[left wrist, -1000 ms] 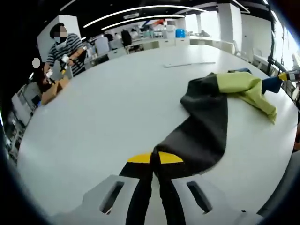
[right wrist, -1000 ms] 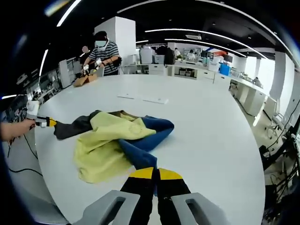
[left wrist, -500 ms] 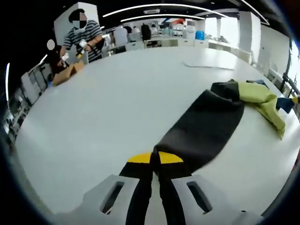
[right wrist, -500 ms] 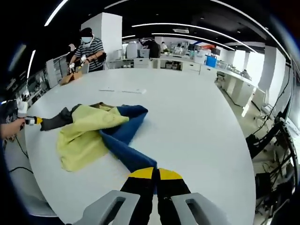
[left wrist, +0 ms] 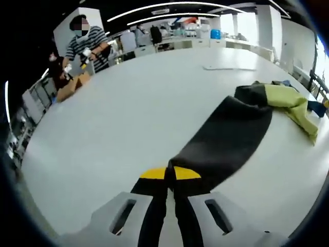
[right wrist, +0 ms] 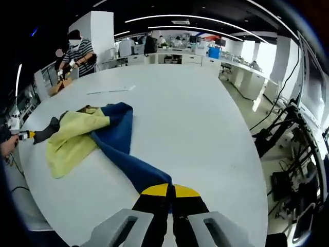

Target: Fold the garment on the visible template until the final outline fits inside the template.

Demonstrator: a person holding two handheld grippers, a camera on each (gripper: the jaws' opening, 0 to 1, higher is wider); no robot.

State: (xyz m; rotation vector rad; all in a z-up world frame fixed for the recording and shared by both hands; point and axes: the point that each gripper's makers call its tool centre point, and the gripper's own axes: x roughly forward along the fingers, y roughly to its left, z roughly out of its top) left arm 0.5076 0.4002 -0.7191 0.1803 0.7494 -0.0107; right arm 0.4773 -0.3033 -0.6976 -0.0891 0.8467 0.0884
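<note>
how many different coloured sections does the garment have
3. A dark grey section runs from the left gripper across the table; a blue section runs from the right gripper; a yellow-green section lies between them. Folds may hide others.

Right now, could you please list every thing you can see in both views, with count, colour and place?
garment: one, in yellow-green, blue and dark grey parts, spread on the table, stretched between both tongs
dark grey sleeve: one, runs from the left tongs to the garment's middle
blue sleeve: one, runs from the right tongs to the garment's middle
table: one, white, large and rounded, under the garment
flat white strip: one, on the far part of the table
person in striped shirt: one, at the far edge of the table
left tongs: yellow-tipped, shut on the dark grey sleeve
right tongs: yellow-tipped, shut on the blue sleeve
</note>
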